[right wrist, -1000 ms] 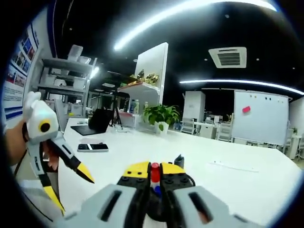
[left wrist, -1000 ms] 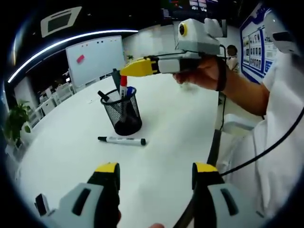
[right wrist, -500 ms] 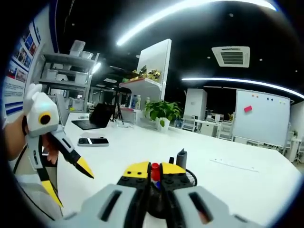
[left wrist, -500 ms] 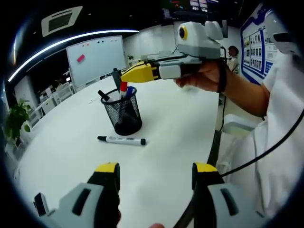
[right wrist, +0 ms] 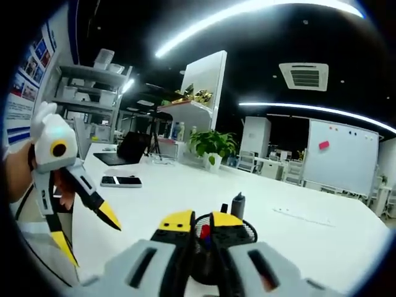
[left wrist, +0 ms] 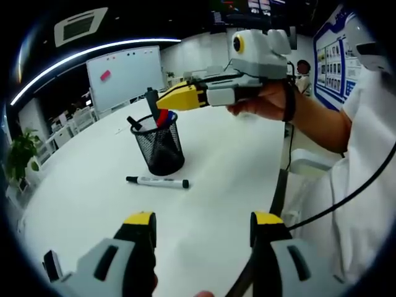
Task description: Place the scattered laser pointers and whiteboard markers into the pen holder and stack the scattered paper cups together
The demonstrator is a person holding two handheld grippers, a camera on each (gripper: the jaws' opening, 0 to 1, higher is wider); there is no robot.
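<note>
White table (left wrist: 223,179) ran wide and curved. A smartphone (right wrist: 121,181) lay flat on it, near an open laptop (right wrist: 124,158) further back. Potted plant (right wrist: 212,146) stood at the table's far edge, just below a white partition panel (right wrist: 204,80). Whiteboard (right wrist: 342,150) with a pink magnet stood well apart. Metal shelving (right wrist: 83,111) lined the wall. Ceiling air vent (right wrist: 305,75) overhead.

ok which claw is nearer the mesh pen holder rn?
Right. The right claw sits directly above the mesh pen holder rim, over the markers; the left claw hangs back near the table edge, jaws apart.
</note>
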